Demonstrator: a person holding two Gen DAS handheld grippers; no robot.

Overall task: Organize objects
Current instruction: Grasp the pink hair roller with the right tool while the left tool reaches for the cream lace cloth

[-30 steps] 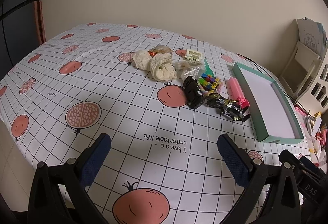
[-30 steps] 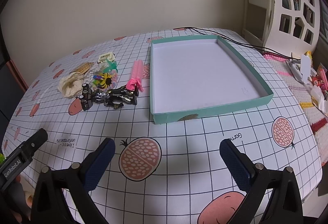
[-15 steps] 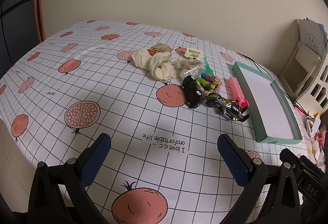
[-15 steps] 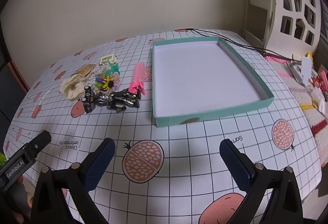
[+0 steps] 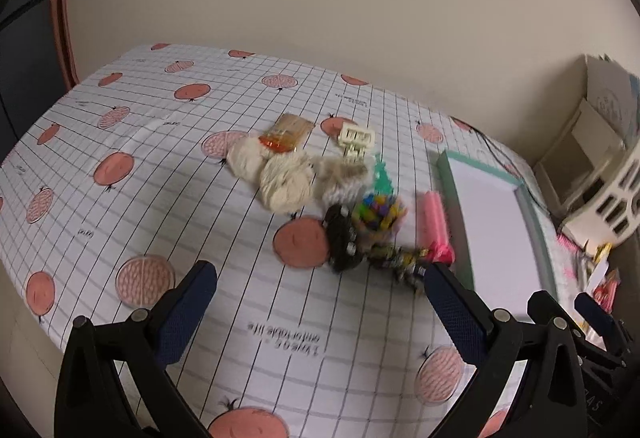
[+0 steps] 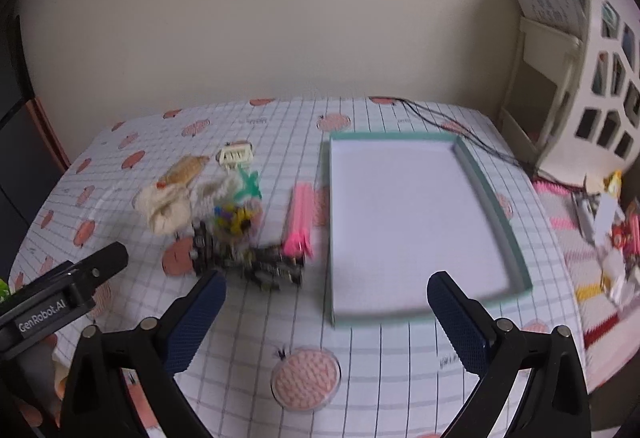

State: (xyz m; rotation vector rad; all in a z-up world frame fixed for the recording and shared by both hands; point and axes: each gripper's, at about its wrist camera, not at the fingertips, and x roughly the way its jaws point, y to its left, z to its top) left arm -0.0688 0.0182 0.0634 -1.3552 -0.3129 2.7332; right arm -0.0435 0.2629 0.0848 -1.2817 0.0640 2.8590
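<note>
Navy-padded fingers of the left gripper [image 5: 318,296] frame the bottom of its view, spread wide with nothing between them, hovering over a table [image 5: 120,141] covered in a white grid cloth printed with pink fruit. The right gripper [image 6: 326,304] is likewise wide open and empty, above the cloth near the table's front edge; the left gripper's black body shows at the lower left of the right view.

Just beyond the left gripper lies a loose cluster of small things, blurred. Nearest is a black and gold tangle [image 5: 400,262], touching a black roll [image 5: 340,238]. Behind these sit a heap of coloured beads [image 5: 378,211] and a pink bundle [image 5: 434,226], the bundle just beside the tray. Farther back are cream yarn balls [image 5: 280,173], a green plastic piece [image 5: 382,175], an orange-capped packet [image 5: 286,131] and a cream clip [image 5: 356,137].

To the right of the cluster, a shallow teal tray [image 6: 490,197] with a white floor sits empty. A black cable [image 6: 440,121] runs past its far corner. Beyond the table's right side stands a white shelf [image 6: 600,97].
</note>
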